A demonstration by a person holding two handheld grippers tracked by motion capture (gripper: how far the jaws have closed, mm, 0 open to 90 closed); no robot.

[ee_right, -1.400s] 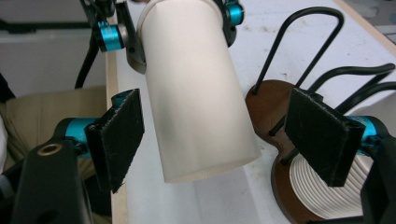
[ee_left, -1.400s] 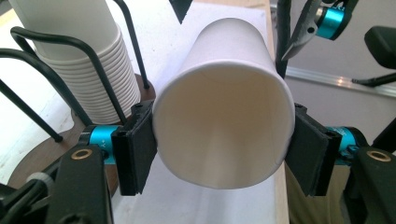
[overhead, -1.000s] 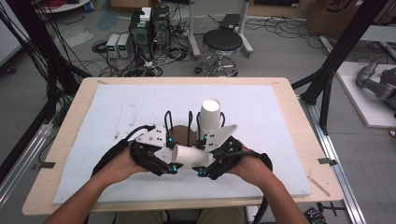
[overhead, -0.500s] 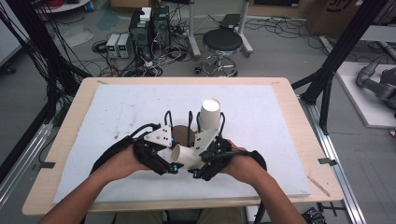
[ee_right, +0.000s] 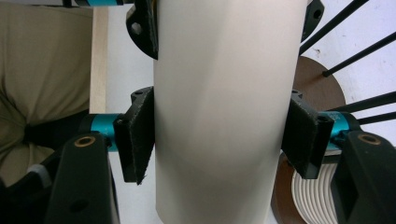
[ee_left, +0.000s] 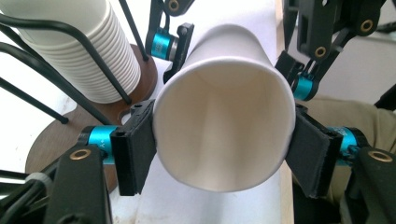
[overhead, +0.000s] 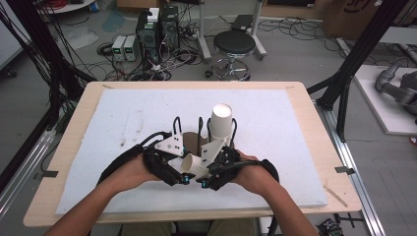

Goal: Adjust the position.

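The left gripper (ee_left: 219, 154) clamped a white cup (overhead: 195, 165) near its open rim, though its jaws had just eased apart a little around it. The right gripper (ee_right: 219, 142) had just closed its jaws on the same cup's wall, pads pressing both sides. The cup lay tilted between the hands, at 6 o'clock from the wire rack (overhead: 178, 125), where a cup stack (overhead: 221, 120) stood at 1 o'clock.

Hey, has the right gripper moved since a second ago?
Yes. The right gripper shifted slightly left toward the cup stack, its jaws just closing on the paper cup.
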